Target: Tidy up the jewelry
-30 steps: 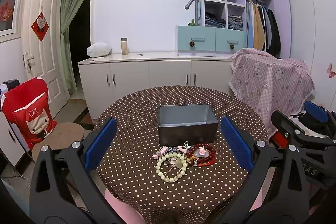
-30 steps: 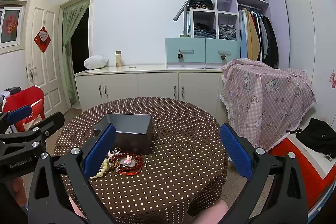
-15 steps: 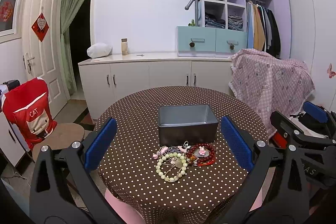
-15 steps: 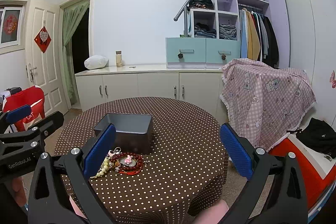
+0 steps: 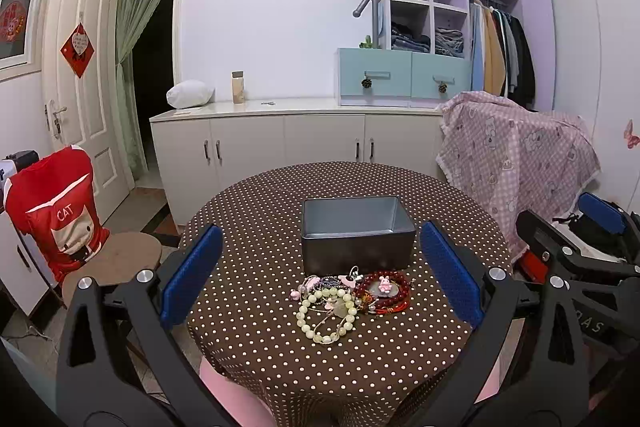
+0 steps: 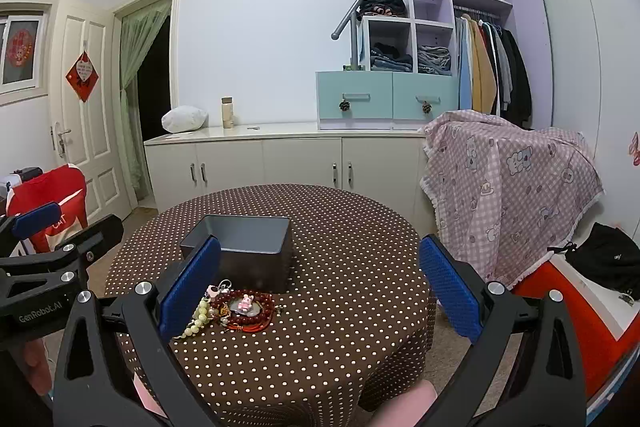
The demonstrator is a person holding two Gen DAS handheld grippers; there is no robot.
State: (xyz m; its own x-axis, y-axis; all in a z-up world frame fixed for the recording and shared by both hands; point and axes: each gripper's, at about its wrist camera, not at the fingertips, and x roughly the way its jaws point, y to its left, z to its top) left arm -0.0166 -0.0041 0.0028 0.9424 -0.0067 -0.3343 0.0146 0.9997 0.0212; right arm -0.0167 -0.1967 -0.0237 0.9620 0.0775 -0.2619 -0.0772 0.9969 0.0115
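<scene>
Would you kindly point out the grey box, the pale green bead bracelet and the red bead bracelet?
grey box (image 5: 357, 252), left wrist view, front wall.
pale green bead bracelet (image 5: 305, 307), left wrist view, left beads.
red bead bracelet (image 6: 262, 311), right wrist view, right beads.

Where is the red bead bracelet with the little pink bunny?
In the left wrist view, the red bead bracelet lies on the dotted tablecloth, just in front of the grey box, right of the pale green beads.

A white cabinet (image 5: 296, 143) lines the wall, a pink checked cloth (image 5: 516, 163) draped beside it
</scene>
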